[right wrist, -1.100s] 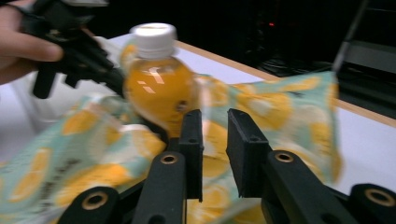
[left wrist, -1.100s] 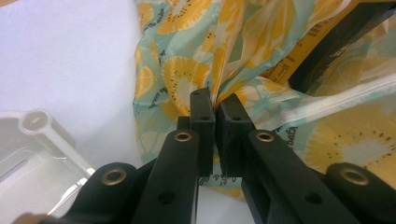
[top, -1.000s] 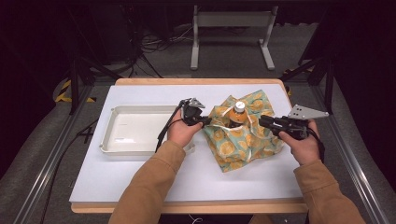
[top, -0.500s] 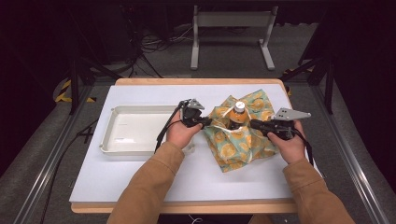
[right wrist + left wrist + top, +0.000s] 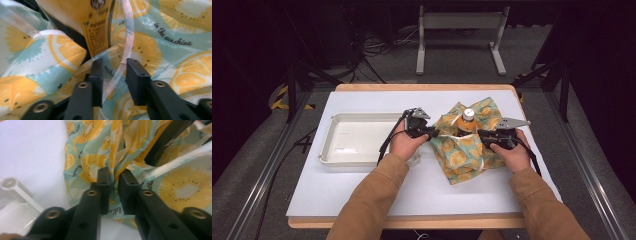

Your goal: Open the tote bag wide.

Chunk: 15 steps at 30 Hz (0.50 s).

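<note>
Left gripper (image 5: 431, 133) at the near-left edge of the citrus-print bag (image 5: 462, 150): jaws narrowly parted, just been opening, a fold of the bag's film in the slim gap, pads seeming barely off it. Same gripper (image 5: 113, 186) up close over the crumpled print, a scrap of script lettering on the film under the jaws, too cut off to read

Right gripper (image 5: 481, 136) at the bag's right side, jaws apart, also just been opening; in its own view (image 5: 113, 68) a pale translucent handle strip (image 5: 125, 50) running loose through the gap, touching neither pad clearly

Between both grippers, inside the bag, a bottle (image 5: 467, 120) standing upright, white cap on top, orange contents. Bottle label (image 5: 98, 30) yellow-orange with a small round emblem and columns of fine dark print, too small to read. On the bag film to the right, in flowing script: "in the sunshine" (image 5: 172, 33). Elsewhere on the film, the fragment "athe" (image 5: 147, 185)

Bag resting right of centre on a white table top (image 5: 362, 195) with a wooden rim. Left of the left hand, a white shallow tray (image 5: 357, 142), its corner pale and glossy close up (image 5: 15, 192). Tan sleeves entering from below

Beyond the table: grey floor, dark cables in a tangle, a metal frame stand (image 5: 462, 30), black-and-yellow striped tape at left, dark surroundings
</note>
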Each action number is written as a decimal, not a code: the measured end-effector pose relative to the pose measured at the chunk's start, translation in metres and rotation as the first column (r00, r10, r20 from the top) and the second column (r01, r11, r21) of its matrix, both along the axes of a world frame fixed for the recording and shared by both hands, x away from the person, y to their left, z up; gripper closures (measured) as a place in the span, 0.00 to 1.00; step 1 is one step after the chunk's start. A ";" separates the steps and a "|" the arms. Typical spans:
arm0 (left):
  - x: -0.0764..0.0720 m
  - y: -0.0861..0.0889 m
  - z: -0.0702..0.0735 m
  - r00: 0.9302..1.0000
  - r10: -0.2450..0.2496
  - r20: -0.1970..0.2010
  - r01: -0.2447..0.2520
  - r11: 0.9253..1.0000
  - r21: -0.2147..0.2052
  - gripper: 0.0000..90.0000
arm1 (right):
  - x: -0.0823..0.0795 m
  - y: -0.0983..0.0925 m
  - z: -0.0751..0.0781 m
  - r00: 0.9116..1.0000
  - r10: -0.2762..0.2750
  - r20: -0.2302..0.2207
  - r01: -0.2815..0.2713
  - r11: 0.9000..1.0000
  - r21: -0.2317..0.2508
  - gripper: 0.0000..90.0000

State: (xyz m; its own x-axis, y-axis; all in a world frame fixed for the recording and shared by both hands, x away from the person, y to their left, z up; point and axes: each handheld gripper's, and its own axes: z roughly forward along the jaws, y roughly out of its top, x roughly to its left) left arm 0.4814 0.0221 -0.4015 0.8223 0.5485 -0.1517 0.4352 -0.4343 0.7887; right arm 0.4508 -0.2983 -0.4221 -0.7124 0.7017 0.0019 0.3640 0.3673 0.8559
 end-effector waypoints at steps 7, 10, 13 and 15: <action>-0.017 0.006 0.017 0.997 0.023 0.079 -0.015 0.996 -0.090 0.30 | -0.001 0.000 -0.003 1.000 -0.012 0.003 0.013 1.000 -0.025 0.61; -0.027 0.009 0.026 0.993 0.024 0.115 -0.009 0.992 -0.129 0.27 | -0.001 -0.001 -0.006 1.000 -0.021 0.002 0.021 0.999 -0.032 0.60; -0.041 0.007 0.035 0.987 -0.002 0.158 0.026 0.989 -0.145 0.26 | -0.003 -0.002 -0.007 1.000 -0.030 0.003 0.030 0.999 -0.034 0.59; -0.051 0.003 0.042 0.983 -0.027 0.183 0.057 0.985 -0.161 0.26 | -0.003 -0.003 -0.007 0.999 -0.034 0.002 0.034 0.999 -0.031 0.59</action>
State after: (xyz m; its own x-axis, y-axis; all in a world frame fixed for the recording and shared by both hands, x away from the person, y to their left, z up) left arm 0.4303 0.0254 -0.3591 0.8659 0.4930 -0.0849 0.2643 -0.3068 0.9143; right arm 0.4478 -0.3009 -0.4295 -0.6881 0.7253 -0.0214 0.3751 0.3809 0.8451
